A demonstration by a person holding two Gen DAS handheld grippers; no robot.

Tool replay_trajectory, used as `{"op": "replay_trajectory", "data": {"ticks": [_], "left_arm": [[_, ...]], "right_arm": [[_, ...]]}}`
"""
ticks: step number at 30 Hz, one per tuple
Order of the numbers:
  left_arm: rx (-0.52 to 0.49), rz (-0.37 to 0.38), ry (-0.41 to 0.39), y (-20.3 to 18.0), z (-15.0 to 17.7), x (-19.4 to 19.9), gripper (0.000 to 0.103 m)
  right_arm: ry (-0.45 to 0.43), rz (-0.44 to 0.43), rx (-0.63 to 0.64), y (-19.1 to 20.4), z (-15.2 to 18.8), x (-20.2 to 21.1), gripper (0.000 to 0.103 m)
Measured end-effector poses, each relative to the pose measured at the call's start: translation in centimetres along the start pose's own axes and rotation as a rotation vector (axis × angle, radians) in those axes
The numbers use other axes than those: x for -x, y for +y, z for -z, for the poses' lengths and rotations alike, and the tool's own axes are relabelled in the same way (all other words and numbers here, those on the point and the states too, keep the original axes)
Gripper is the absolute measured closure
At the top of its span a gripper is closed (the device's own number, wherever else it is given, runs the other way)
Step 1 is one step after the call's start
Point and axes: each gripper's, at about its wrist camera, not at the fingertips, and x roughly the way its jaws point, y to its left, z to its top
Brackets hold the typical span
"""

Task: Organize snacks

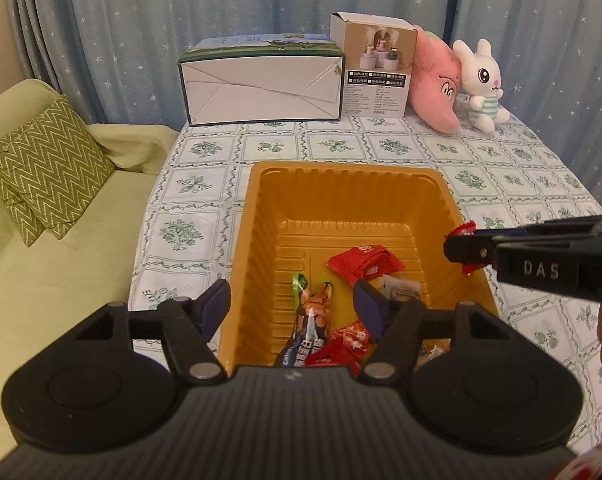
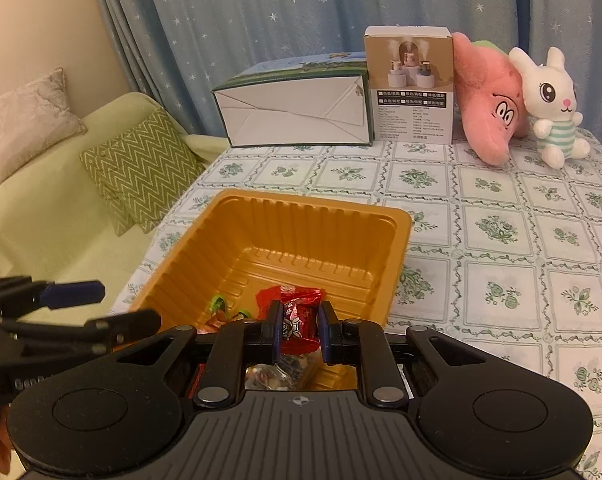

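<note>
My right gripper (image 2: 299,334) clamps a red snack packet (image 2: 297,320) above the orange tray (image 2: 261,216) (lower contents hidden); left gripper (image 1: 291,304) fingers gape over the tray's near-left rim.

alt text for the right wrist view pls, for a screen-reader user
The right gripper holds a red snack packet pinched between its fingers above an orange plastic tray with other snacks inside. The open left gripper enters from the left; boxes and plush toys stand behind on the floral tablecloth.
</note>
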Motion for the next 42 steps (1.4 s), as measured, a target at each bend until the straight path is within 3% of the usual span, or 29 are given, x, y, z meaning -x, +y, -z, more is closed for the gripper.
{"op": "replay_trajectory", "data": {"ticks": [7, 8, 9, 11, 17, 28, 34, 42], "left_arm": [[0.001, -0.004, 0.002, 0.2, 0.2, 0.2, 0.027], [0.002, -0.005, 0.002, 0.3, 0.3, 0.1, 0.027], [0.003, -0.005, 0.001, 0.3, 0.4, 0.2, 0.025], [0.004, -0.005, 0.003, 0.4, 0.5, 0.2, 0.025], [0.004, -0.001, 0.011, 0.2, 0.9, 0.2, 0.024], [0.001, -0.002, -0.012, -0.2, 1.5, 1.4, 0.008], [0.012, 0.002, -0.037, -0.8, 2.2, 3.4, 0.0], [0.031, -0.009, -0.058, -1.8, 3.4, 7.0, 0.0]], "right_arm": [[-0.011, -0.089, -0.061, -0.2, -0.7, -0.8, 0.084], [-0.007, -0.085, -0.063, -0.2, -0.8, -0.8, 0.078], [-0.009, -0.076, -0.062, -0.3, -0.8, -0.8, 0.062], [-0.026, -0.066, -0.074, -0.6, -0.6, -0.5, 0.047], [-0.01, -0.03, -0.09, -1.4, 0.0, -0.1, 0.047], [0.005, 0.017, -0.101, -2.3, 1.1, 2.1, 0.046], [0.005, 0.039, -0.087, -2.1, 2.0, 4.4, 0.041], [0.001, 0.056, -0.067, -1.1, 3.4, 7.8, 0.034]]}}
